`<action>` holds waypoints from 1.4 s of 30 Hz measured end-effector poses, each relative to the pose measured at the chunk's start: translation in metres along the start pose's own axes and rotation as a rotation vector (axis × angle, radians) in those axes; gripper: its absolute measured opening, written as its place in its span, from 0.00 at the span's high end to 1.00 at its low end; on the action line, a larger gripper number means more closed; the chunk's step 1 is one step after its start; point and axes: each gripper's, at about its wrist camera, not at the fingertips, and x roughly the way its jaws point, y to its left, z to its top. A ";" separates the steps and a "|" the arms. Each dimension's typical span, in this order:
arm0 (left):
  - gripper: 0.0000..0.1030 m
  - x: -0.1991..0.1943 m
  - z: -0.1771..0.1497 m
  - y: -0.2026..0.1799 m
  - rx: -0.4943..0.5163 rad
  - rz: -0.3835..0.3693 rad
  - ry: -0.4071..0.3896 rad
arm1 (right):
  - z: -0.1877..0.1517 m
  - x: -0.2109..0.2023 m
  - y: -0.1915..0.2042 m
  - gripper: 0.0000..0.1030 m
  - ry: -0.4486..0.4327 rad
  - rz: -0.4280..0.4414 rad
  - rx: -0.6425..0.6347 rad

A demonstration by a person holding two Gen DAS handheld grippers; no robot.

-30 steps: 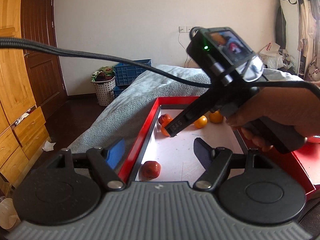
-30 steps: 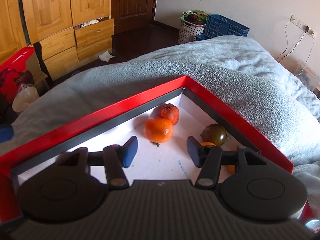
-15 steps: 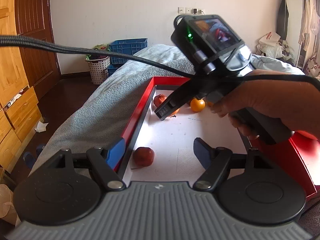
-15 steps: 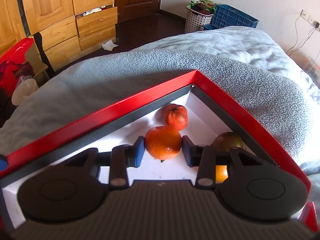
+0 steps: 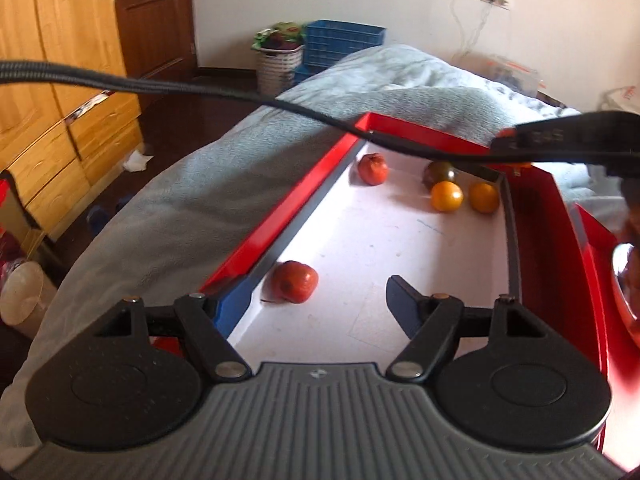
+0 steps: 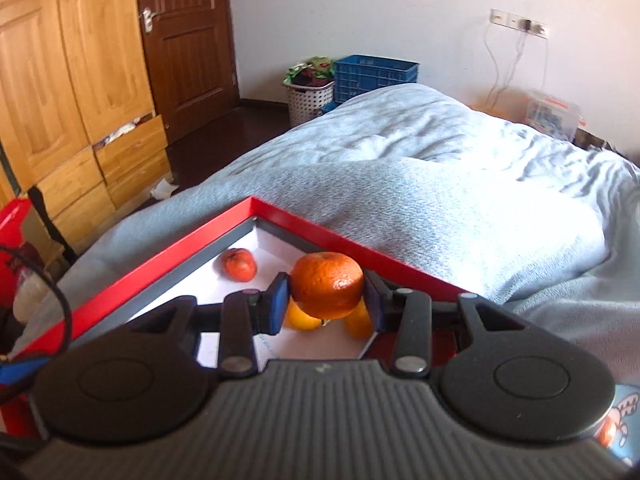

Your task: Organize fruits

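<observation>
Grey blanket-covered bed (image 6: 460, 200) w/ red-rimmed white tray (image 5: 280, 216). R gripper (image 6: 326, 300) jaws clamp big round orange (image 6: 327, 290); L gripper (image 5: 316, 308) jaws wide apart over small red fruit (image 5: 295, 282).

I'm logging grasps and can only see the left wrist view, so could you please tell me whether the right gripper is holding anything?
Observer: Yes, the right gripper is shut on a large orange, gripped on both sides by its blue pads.
Operator: Thank you. Is the fruit resting on the box floor?
Observer: No, it is held up clear of the floor; two smaller yellow-orange fruits show beneath it.
Operator: And what lies beyond it?
Observer: A reddish fruit sits in the far corner of the red box, apart from the held orange.
</observation>
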 end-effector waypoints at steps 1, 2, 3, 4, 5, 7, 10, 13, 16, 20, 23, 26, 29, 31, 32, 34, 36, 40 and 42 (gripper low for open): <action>0.24 0.004 0.005 0.000 -0.030 0.012 0.026 | -0.002 -0.005 -0.005 0.58 -0.009 -0.006 0.010; 0.24 0.008 0.008 -0.002 -0.055 0.021 0.049 | -0.002 -0.009 -0.008 0.58 -0.016 -0.010 0.014; 0.24 0.012 0.013 -0.004 -0.079 0.042 0.080 | -0.003 -0.012 -0.010 0.58 -0.021 -0.007 0.016; 0.24 0.019 0.017 -0.005 -0.102 0.058 0.114 | -0.004 -0.016 -0.012 0.58 -0.027 -0.003 0.019; 0.24 0.025 0.020 -0.005 -0.122 0.063 0.138 | -0.005 -0.020 -0.012 0.58 -0.038 0.002 0.019; 0.24 0.038 0.024 -0.001 -0.175 0.075 0.198 | -0.006 -0.029 -0.011 0.58 -0.057 0.012 0.018; 0.24 0.048 0.025 -0.003 -0.185 0.105 0.224 | -0.009 -0.046 -0.008 0.58 -0.087 0.039 0.016; 0.39 0.052 0.030 -0.003 -0.179 0.096 0.239 | -0.013 -0.062 -0.006 0.58 -0.114 0.057 0.017; 0.59 0.062 0.033 0.000 -0.163 0.068 0.268 | -0.017 -0.079 -0.006 0.58 -0.141 0.067 0.016; 0.77 0.066 0.033 -0.001 -0.114 0.067 0.246 | -0.022 -0.097 -0.005 0.58 -0.171 0.064 0.010; 0.92 0.067 0.033 0.001 -0.074 0.045 0.228 | -0.029 -0.108 -0.003 0.58 -0.183 0.054 0.010; 0.95 0.062 0.031 0.002 -0.039 0.031 0.194 | -0.039 -0.118 0.000 0.58 -0.191 0.045 0.014; 0.95 0.055 0.033 0.015 -0.078 -0.076 0.168 | -0.050 -0.127 0.001 0.58 -0.191 0.030 0.026; 0.95 0.052 0.032 0.024 -0.083 -0.121 0.162 | -0.057 -0.132 0.000 0.58 -0.195 0.028 0.039; 0.95 0.051 0.032 0.029 -0.092 -0.150 0.173 | -0.063 -0.136 0.000 0.58 -0.199 0.025 0.047; 0.95 0.051 0.030 0.035 -0.099 -0.182 0.191 | -0.068 -0.140 0.000 0.58 -0.208 0.026 0.061; 0.95 0.049 0.030 0.038 -0.097 -0.219 0.202 | -0.072 -0.141 -0.001 0.58 -0.215 0.033 0.074; 0.95 0.034 0.029 0.034 -0.080 -0.271 0.174 | -0.076 -0.140 0.002 0.58 -0.210 0.042 0.068; 0.95 0.020 0.028 0.028 -0.034 -0.282 0.122 | -0.079 -0.143 0.006 0.58 -0.216 0.046 0.059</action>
